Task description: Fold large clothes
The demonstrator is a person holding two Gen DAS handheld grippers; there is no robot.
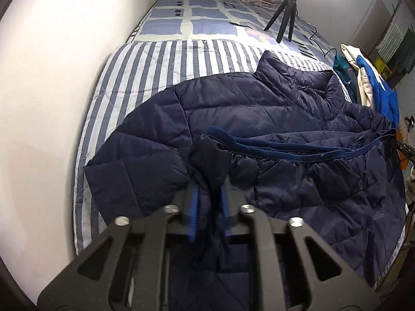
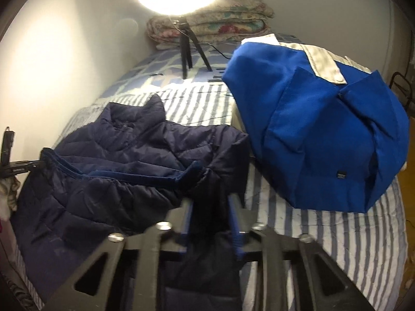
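While the hem was being carried toward the collar, one navy puffer jacket (image 1: 259,119) was recorded lying front-up across the near half of the bed (image 1: 145,62), its collar toward the far end. The left tool (image 1: 208,204) was found clenched on one bottom corner of the jacket, the right tool (image 2: 211,207) on the opposite bottom corner; this paired hold is judged to keep the hem level and taut for a crosswise fold. Shell: thin, smooth, faintly shiny fabric, quilted in diamond panels, soft and lofty. Hem: bound with a brighter blue, velvety band (image 1: 298,150), raised in a ridge between the two tools. Collar: standing, with a zip beneath.

Bedcover: quilted cotton, blue and white stripes, with a checked sheet beyond.

One bright blue garment (image 2: 324,134), matte woven cloth with pale grey trim, was noted heaped at the right edge of the bed, just beside the jacket. Further garments (image 1: 352,77) were piled at that edge. One black tripod (image 1: 282,18) with ring light stood near the far end, before a folded floral quilt (image 2: 215,26).
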